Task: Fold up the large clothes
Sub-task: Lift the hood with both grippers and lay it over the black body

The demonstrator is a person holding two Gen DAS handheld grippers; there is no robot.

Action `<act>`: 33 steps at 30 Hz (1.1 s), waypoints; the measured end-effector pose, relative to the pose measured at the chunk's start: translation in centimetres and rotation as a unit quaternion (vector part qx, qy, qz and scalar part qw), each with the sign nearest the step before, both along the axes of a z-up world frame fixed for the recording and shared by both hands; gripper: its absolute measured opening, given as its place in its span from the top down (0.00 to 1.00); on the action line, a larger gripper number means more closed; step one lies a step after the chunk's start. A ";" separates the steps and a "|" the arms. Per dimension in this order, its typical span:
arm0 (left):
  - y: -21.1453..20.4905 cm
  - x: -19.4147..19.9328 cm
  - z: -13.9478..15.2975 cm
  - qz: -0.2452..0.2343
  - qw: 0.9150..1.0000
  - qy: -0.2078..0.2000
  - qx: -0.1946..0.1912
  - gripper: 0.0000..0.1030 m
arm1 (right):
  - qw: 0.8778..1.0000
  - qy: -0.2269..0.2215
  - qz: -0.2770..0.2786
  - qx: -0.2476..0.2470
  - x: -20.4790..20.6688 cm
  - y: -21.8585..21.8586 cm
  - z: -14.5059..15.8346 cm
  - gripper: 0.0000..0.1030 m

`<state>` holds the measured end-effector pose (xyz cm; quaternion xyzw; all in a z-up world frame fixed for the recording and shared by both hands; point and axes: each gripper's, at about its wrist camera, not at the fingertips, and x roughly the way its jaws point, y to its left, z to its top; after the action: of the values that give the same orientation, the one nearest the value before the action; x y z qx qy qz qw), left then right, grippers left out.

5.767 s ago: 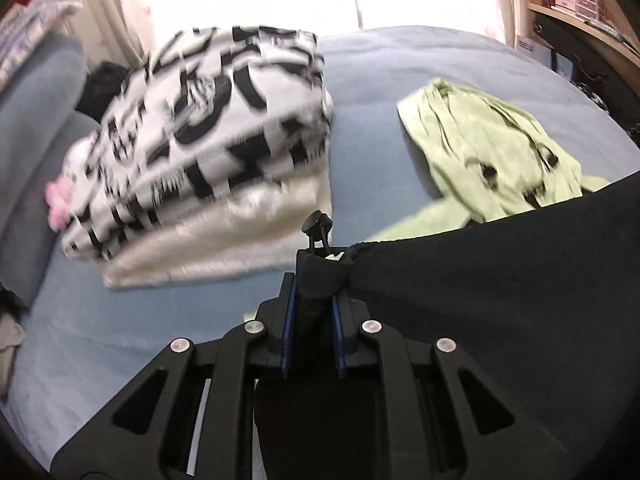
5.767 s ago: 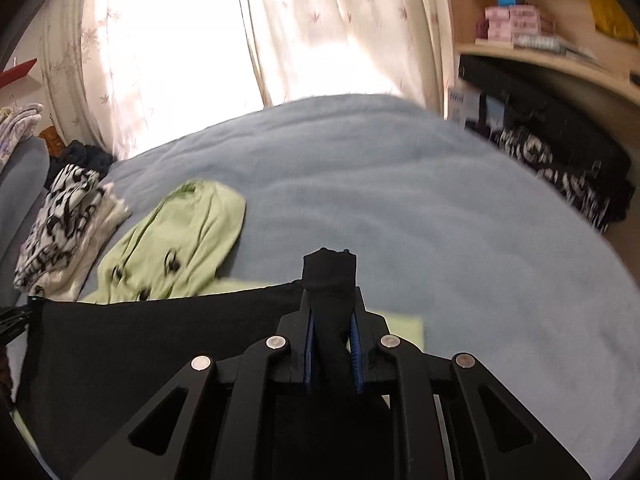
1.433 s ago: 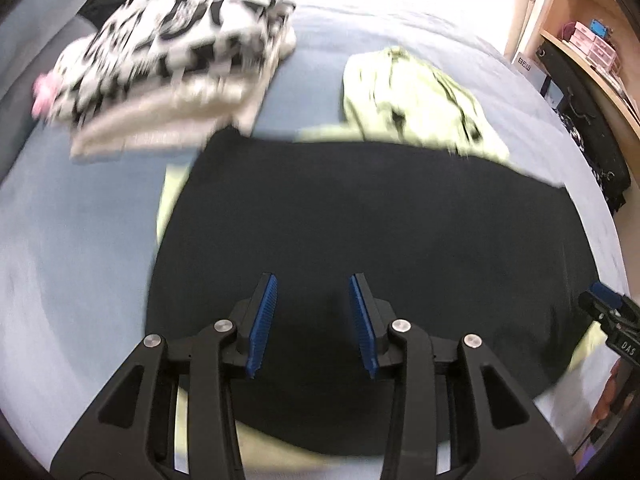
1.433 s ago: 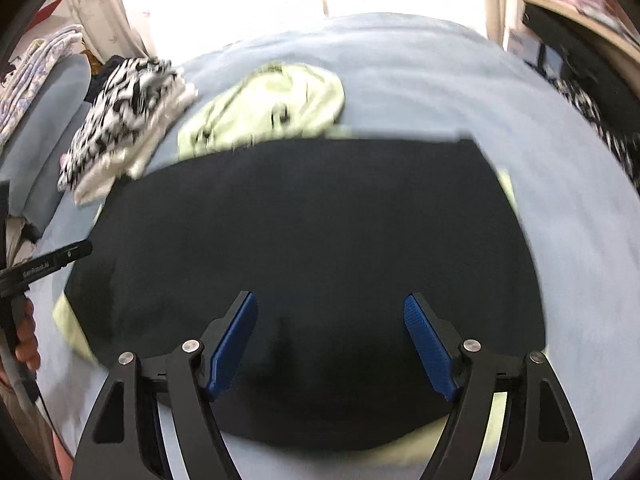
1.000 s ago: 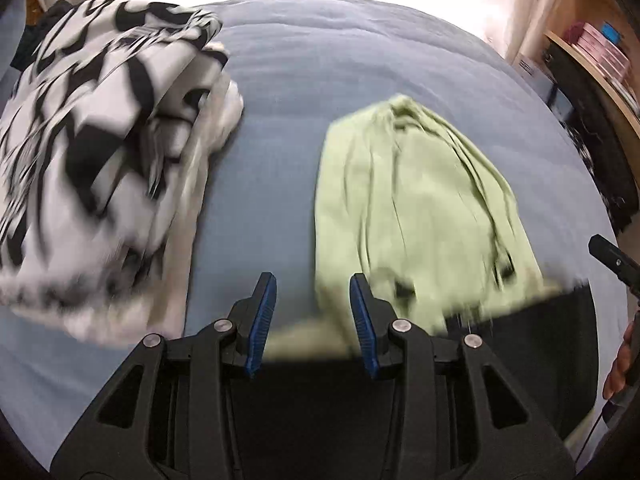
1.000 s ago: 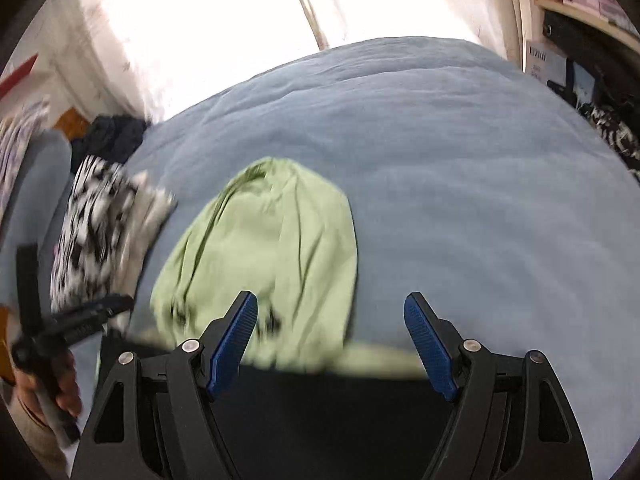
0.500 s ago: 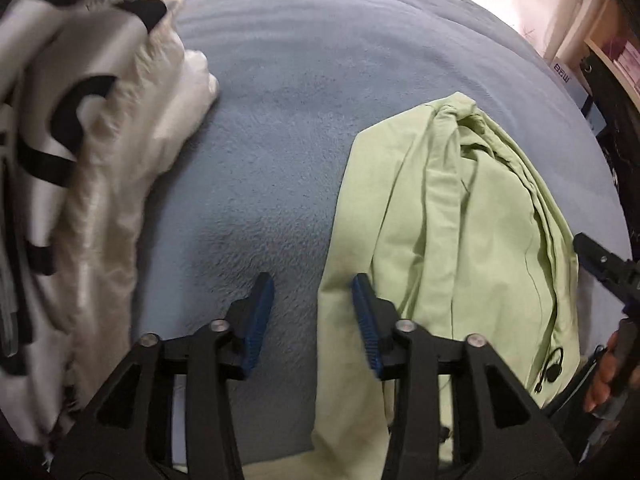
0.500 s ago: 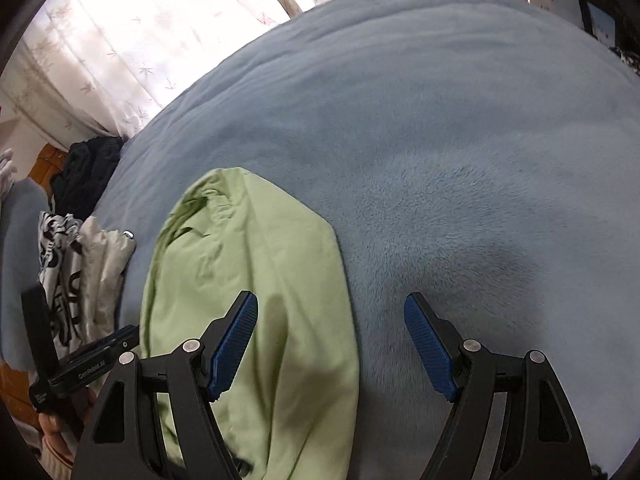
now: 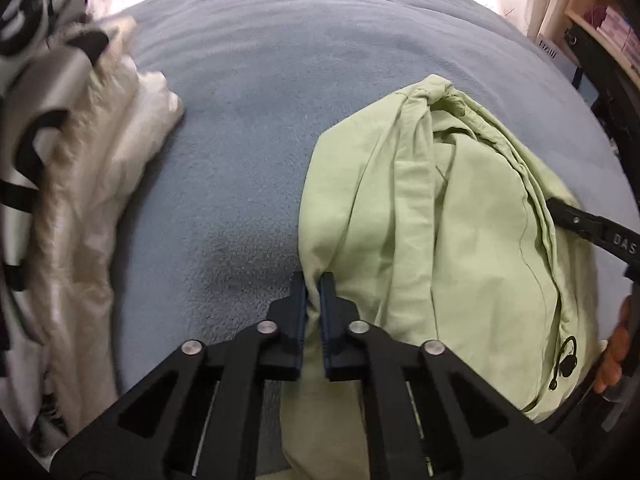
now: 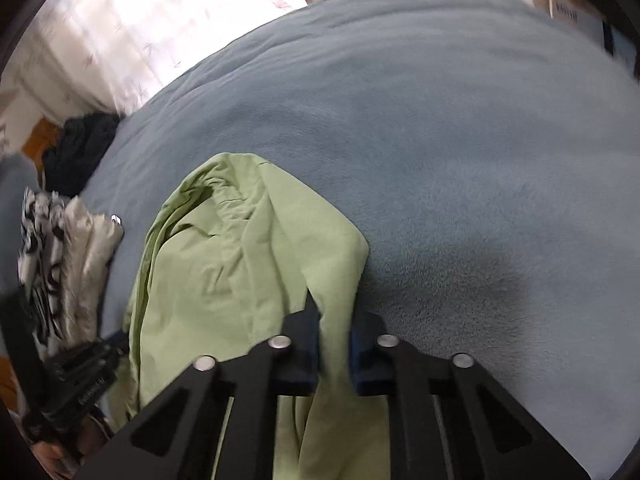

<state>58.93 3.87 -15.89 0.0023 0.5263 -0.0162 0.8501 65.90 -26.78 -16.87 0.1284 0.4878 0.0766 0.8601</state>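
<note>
A: Where does the green garment (image 9: 460, 220) lie?

B: On the blue bed (image 9: 280, 92), crumpled, a little right of the middle in the left wrist view. Its hood end points to the far side.

A: And the left tool (image 9: 313, 284)?

B: It has come together on the garment's near left edge. The two fingers (image 9: 298, 300) stand almost touching, with a thin fold of green cloth pinched between them.

A: The right tool (image 10: 334, 316)?

B: It is pressed together on the garment's near right edge. A strip of green cloth runs up between its fingers (image 10: 308, 320) and over the near side of them.

A: What else is on the bed?

B: A pile of folded clothes (image 9: 60, 184), black and white print over cream, lies to the left, apart from the green garment. A dark heap (image 10: 80, 148) sits at the far left corner in the right wrist view.

A: Is the person seen?

B: Only a hand (image 9: 616, 344) at the right edge of the left wrist view, around the right tool's handle.
</note>
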 end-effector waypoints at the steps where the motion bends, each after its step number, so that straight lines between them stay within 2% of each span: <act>1: -0.1 -0.2 0.4 0.003 1.000 -0.005 0.008 0.98 | 1.000 -0.007 0.000 0.001 -0.4 -0.1 0.5 0.92; 6: 0.5 -2.0 4.1 0.017 0.999 -0.042 0.007 0.99 | 0.998 -0.056 0.004 0.023 -3.8 -1.4 3.9 0.93; 9: 1.1 -4.2 6.9 0.019 0.997 -0.069 0.001 0.99 | 0.995 -0.096 0.020 0.030 -7.3 -1.7 6.4 0.93; 14: 1.9 -10.1 10.5 0.019 0.993 -0.117 -0.027 0.99 | 0.984 -0.167 0.054 0.029 -15.5 -1.4 9.5 0.93; 17: 2.7 -15.6 11.1 0.010 0.990 -0.133 -0.047 0.99 | 0.980 -0.182 0.076 0.032 -20.9 -1.4 9.6 0.93; 20: 3.4 -20.4 10.0 0.005 0.990 -0.122 -0.066 0.99 | 0.982 -0.166 0.087 0.016 -24.7 -1.2 8.0 0.92; 22: 4.1 -23.0 7.8 -0.002 0.993 -0.092 -0.075 0.98 | 0.987 -0.137 0.085 0.015 -26.5 -1.4 6.1 0.86; 23: 4.3 -24.1 6.7 -0.004 0.995 -0.075 -0.070 0.98 | 0.991 -0.111 0.078 0.015 -27.6 -1.6 4.6 0.78; 25: 4.7 -25.5 4.5 -0.001 0.997 -0.043 -0.061 0.98 | 0.994 -0.079 0.070 0.013 -29.3 -2.0 2.8 0.73; 28: 5.2 -28.5 2.4 0.006 0.999 -0.006 -0.051 0.98 | 0.997 -0.042 0.057 0.002 -32.0 -2.3 0.1 0.73; 30: 5.7 -30.0 1.7 0.006 0.999 0.005 -0.051 0.98 | 0.998 -0.032 0.050 0.013 -34.2 -2.6 -1.4 0.73; 33: 5.8 -32.6 1.6 0.001 0.998 0.009 -0.061 0.98 | 0.998 -0.037 0.039 0.033 -37.6 -2.9 -1.6 0.72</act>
<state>26.28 9.71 -14.24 -0.0502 0.5317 -0.0474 0.8441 28.26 -29.72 -18.45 0.1346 0.4574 0.1310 0.8692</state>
